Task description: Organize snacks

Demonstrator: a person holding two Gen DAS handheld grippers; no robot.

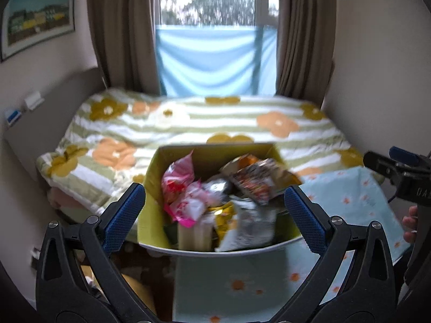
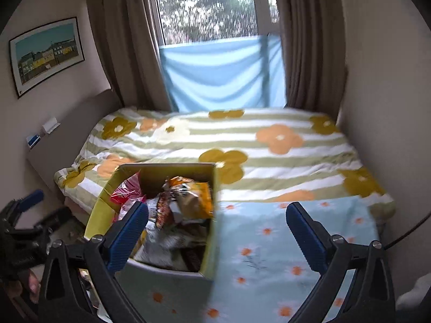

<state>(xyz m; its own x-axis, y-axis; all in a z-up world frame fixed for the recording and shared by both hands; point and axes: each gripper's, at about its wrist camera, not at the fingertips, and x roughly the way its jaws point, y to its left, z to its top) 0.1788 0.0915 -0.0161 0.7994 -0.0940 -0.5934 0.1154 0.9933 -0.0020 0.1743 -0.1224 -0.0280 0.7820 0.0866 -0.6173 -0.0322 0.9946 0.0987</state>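
Observation:
A yellow-green cardboard box (image 1: 150,188) (image 2: 99,215) stands open at the near edge of the bed, piled with snack bags: pink packets (image 1: 183,193), a silver bag (image 1: 247,220), an orange and brown bag (image 2: 194,199). My left gripper (image 1: 215,215) hovers just in front of the box, open, its blue pads either side of it and nothing held. My right gripper (image 2: 216,231) is open too, empty, over the box's right wall and the light blue cloth (image 2: 282,242). Each gripper shows at the other view's edge.
The bed carries a striped quilt with orange and mustard flowers (image 1: 215,123). A light blue flowered cloth (image 1: 350,204) covers its near right corner. Walls close in left and right; curtains and a window stand behind. A headboard ledge (image 2: 45,132) holds small items.

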